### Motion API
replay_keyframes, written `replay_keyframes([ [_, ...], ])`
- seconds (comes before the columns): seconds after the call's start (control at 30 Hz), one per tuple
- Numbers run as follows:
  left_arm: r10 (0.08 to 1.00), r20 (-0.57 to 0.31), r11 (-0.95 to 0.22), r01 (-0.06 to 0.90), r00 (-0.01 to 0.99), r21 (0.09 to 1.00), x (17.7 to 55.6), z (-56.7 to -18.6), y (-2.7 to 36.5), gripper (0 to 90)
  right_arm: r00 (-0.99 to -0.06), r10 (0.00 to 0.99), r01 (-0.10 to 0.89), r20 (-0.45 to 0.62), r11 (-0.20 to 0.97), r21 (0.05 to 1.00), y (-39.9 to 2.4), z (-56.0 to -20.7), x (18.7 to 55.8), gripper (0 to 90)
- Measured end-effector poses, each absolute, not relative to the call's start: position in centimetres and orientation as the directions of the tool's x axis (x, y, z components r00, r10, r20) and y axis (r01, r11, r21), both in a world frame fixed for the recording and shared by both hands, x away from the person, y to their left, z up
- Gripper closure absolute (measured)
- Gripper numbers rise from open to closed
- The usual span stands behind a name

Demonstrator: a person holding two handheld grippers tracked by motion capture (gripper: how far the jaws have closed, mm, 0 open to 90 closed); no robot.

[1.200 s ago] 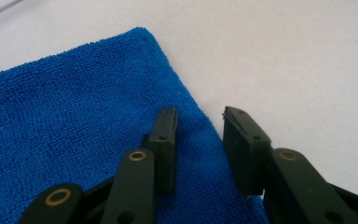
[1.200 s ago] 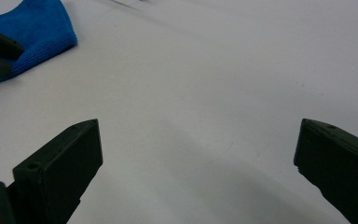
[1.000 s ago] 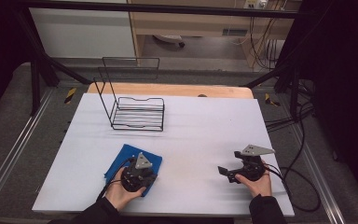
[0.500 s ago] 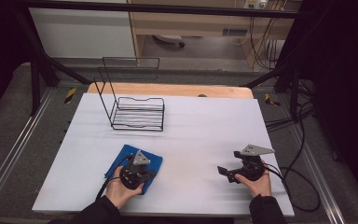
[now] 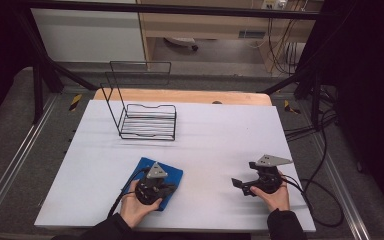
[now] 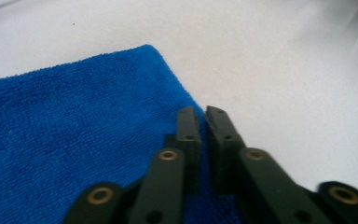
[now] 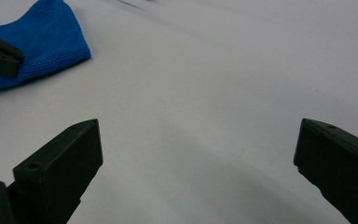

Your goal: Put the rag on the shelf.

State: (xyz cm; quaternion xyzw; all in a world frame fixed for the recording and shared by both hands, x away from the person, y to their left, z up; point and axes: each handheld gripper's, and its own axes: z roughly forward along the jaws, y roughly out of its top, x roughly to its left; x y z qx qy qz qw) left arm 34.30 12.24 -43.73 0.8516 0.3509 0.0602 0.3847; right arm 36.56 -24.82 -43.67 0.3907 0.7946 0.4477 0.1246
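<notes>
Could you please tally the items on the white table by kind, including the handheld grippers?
Blue cloth: 1
Black wire rack: 1
Grippers: 2, the left gripper and the right gripper
Total: 4

My high view sits above the near edge, looking forward and down over the whole white table [image 5: 215,140] to the wire rack [image 5: 145,120]. My left gripper view rides very close, aimed down along its jaws onto the blue cloth [image 6: 65,135]. My right gripper view sits low, looking across bare tabletop. All three share the blue cloth; the right gripper view catches it far off, top left.
</notes>
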Motion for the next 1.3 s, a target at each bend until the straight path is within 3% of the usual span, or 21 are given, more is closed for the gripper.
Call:
replay_keyframes([
  [0.27,0.650,-0.142,-0.423,0.511,0.747,0.748,34.4,-41.2,15.0,45.8,-0.667,0.731,0.499,0.144,0.295,0.815,-24.4,-43.4,36.4,2.4],
  [0.5,0.721,-0.136,-0.383,0.554,0.680,0.739,35.6,-40.6,20.8,32.6,-0.649,0.747,0.506,0.142,0.285,0.814,-23.2,-43.0,36.4,3.5],
  [0.73,0.750,-0.139,-0.392,0.603,0.647,0.695,35.4,-41.8,24.4,35.9,-0.639,0.758,0.505,0.132,0.283,0.816,-20.1,-42.3,36.5,6.7],
  [0.97,0.750,-0.138,-0.421,0.628,0.647,0.654,34.9,-42.9,25.1,48.3,-0.646,0.757,0.498,0.098,0.320,0.806,-14.8,-41.7,36.9,9.8],
  [1.17,0.752,-0.136,-0.429,0.636,0.645,0.641,34.8,-43.4,25.0,59.6,-0.671,0.733,0.511,0.111,0.349,0.785,-10.0,-42.0,37.7,17.9],
  [1.3,0.751,-0.155,-0.431,0.654,0.642,0.622,35.0,-43.9,25.0,65.4,-0.671,0.729,0.530,0.132,0.349,0.773,-7.9,-42.6,38.4,28.5],
])
